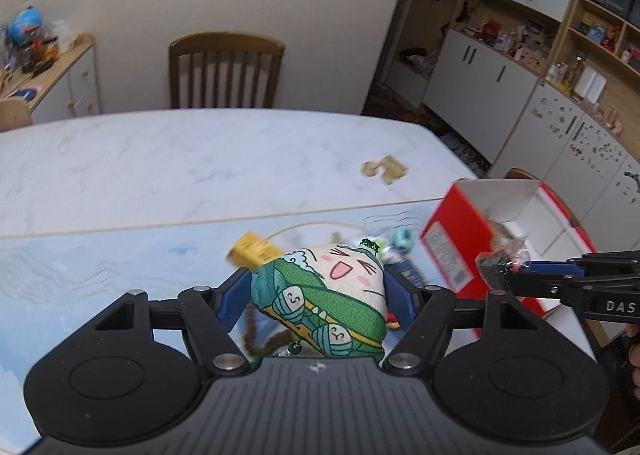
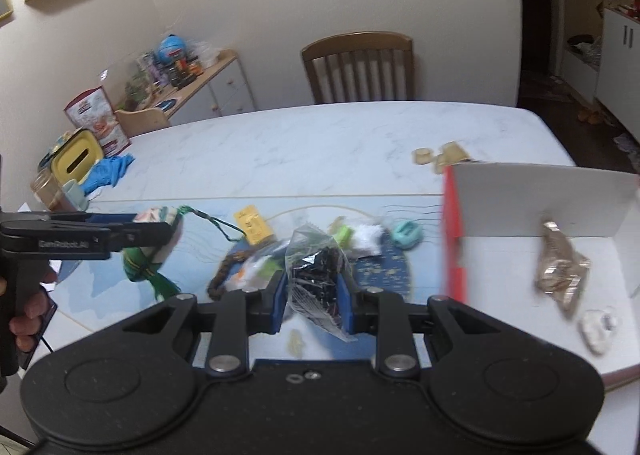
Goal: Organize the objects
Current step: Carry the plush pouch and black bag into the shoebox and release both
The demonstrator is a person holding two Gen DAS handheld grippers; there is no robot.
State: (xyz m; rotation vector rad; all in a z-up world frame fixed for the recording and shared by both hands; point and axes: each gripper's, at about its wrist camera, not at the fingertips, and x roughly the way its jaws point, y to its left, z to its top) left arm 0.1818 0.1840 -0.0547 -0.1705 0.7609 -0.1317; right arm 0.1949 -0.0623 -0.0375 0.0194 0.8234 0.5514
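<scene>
A white marble-patterned table (image 2: 320, 143) is occupied by a red open cardboard box (image 2: 454, 239), a yellow card (image 2: 252, 223) and a blue cloth (image 2: 108, 171).

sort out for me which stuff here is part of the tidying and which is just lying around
Part of the job: stuffed dumpling toy in the left gripper; clear bag of dark bits in the right gripper; red box; yellow card.

Lying about: chair; blue cloth.

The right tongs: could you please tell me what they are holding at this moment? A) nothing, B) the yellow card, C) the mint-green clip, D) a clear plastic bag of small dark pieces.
D: in the right wrist view the right tongs press their blue pads on a clear bag of dark pieces, lifted above the table.
</scene>
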